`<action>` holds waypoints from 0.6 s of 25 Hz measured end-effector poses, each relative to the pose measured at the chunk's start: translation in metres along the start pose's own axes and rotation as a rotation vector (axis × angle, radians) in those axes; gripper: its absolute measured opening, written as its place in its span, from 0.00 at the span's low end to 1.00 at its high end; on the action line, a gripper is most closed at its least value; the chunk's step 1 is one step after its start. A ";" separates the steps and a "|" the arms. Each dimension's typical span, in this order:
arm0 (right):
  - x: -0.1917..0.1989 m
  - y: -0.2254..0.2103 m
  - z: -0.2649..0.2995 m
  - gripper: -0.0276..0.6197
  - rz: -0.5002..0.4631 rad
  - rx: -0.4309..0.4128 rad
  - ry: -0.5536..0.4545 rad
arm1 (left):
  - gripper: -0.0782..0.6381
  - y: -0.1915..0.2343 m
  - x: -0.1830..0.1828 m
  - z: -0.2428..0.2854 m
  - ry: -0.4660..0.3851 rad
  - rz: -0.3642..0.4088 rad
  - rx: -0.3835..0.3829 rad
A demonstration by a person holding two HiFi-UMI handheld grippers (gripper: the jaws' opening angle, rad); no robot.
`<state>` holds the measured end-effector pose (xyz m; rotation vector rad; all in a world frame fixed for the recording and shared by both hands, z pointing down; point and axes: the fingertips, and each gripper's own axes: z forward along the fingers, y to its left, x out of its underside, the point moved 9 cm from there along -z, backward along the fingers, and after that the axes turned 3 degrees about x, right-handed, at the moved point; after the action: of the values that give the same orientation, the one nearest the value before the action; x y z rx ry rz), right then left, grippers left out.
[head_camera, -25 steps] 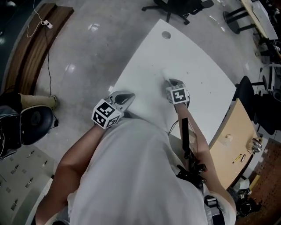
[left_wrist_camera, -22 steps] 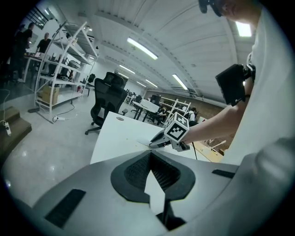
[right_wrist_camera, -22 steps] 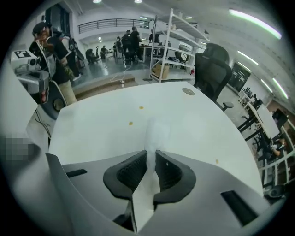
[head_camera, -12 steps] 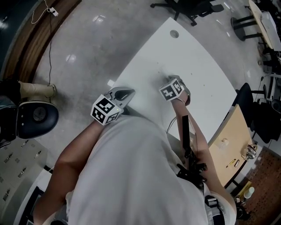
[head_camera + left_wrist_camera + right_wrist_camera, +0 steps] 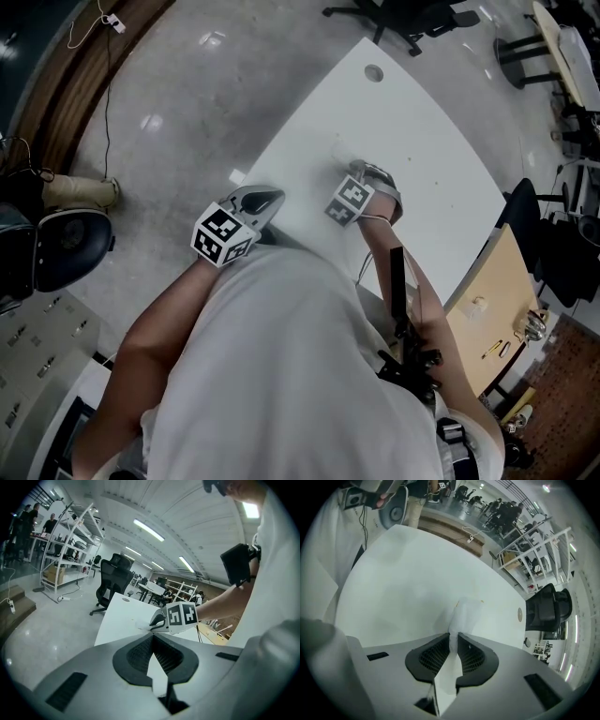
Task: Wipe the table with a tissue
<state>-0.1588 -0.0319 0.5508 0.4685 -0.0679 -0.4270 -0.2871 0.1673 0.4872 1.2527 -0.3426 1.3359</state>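
R gripper was clamped on the tissue, jaws just tightened a bit. Tissue poked past the tips onto the white table right below. L gripper was closed, empty, alongside. Risk, imo: thin tissue could tear or slip out w/ hard dragging.

tissue: on table, in right gripper | left gripper: table's near-left edge | office chair: beyond far end
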 end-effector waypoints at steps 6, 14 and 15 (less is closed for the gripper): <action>-0.010 0.010 -0.009 0.14 -0.053 -0.068 -0.061 | 0.12 0.001 -0.001 0.002 0.000 -0.004 0.005; 0.009 -0.006 -0.020 0.14 0.375 -0.224 -0.364 | 0.12 0.005 -0.004 0.001 -0.009 -0.008 -0.011; 0.017 -0.016 -0.019 0.14 0.482 -0.219 -0.393 | 0.12 0.006 -0.005 0.000 -0.010 -0.010 -0.015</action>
<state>-0.1465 -0.0433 0.5264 0.1363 -0.4991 -0.0442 -0.2942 0.1634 0.4863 1.2479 -0.3521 1.3169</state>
